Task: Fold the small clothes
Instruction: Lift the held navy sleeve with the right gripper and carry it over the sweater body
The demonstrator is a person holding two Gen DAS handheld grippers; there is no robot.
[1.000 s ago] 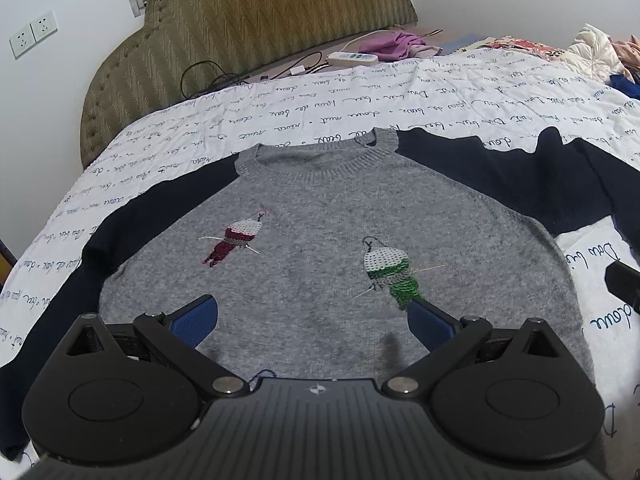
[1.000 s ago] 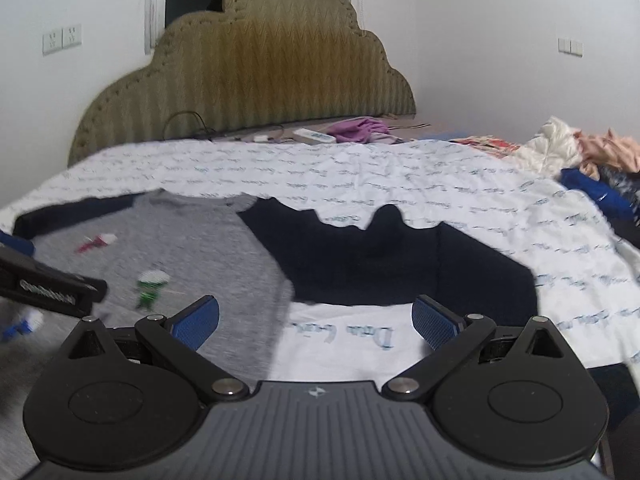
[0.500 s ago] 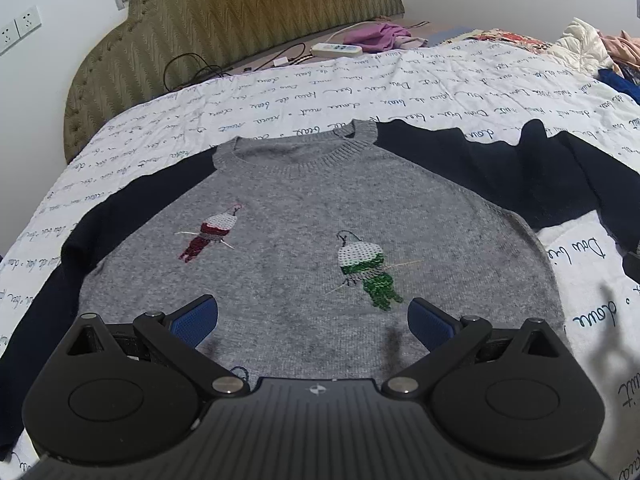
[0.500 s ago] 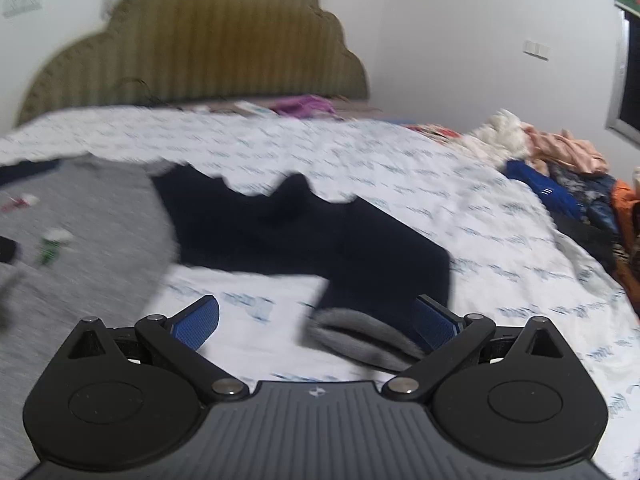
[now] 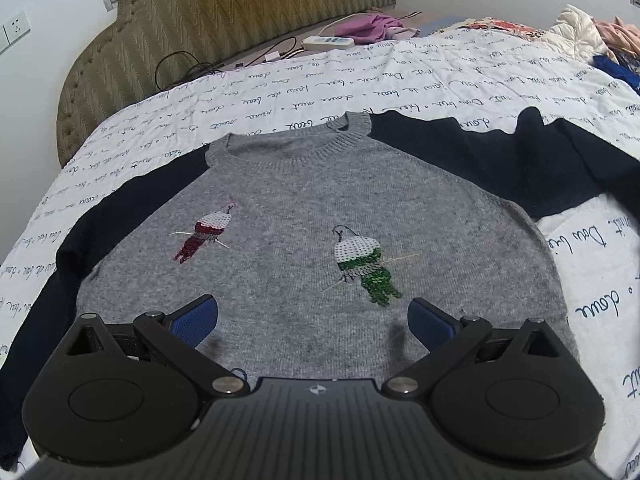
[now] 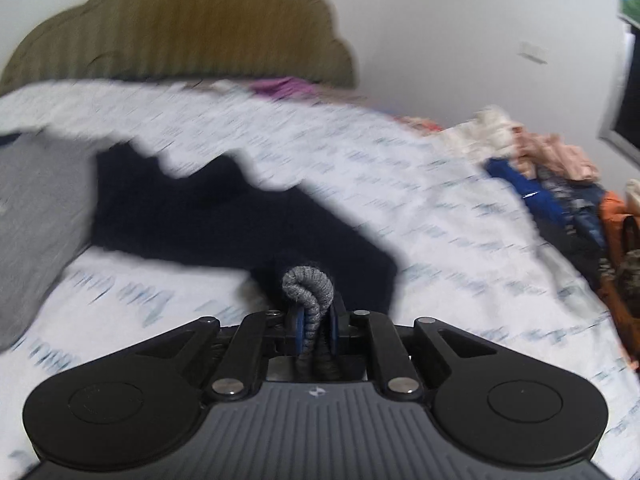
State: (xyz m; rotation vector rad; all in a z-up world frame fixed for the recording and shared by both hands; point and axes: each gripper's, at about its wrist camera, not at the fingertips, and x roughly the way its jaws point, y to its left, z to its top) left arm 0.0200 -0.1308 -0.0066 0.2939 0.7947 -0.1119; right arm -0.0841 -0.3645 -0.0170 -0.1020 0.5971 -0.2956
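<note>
Two hand-held grippers: the left (image 5: 313, 317) hangs spread wide over the sweater (image 5: 312, 248) front; the right (image 6: 316, 322) is clamped on the grey cuff (image 6: 308, 286), bed (image 6: 440, 200) beyond.

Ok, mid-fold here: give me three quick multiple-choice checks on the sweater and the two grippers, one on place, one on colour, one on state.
1. Where does the green sequin bird sit relative to the red sequin bird in the left wrist view?
A. To its right and a little nearer the hem
B. Directly above it, at the collar
C. On the dark sleeve

2. What colour is the cuff that the right gripper holds?
A. White
B. Grey
C. Orange

3. What is the state of the left gripper?
A. Shut on the hem
B. Shut on the collar
C. Open above the sweater

Answers: 1 A, the green bird lies right of and below the red one on the grey front. 2 B, a ribbed grey roll shows between the blue pads. 3 C, its fingers stand wide apart with nothing between them.
</note>
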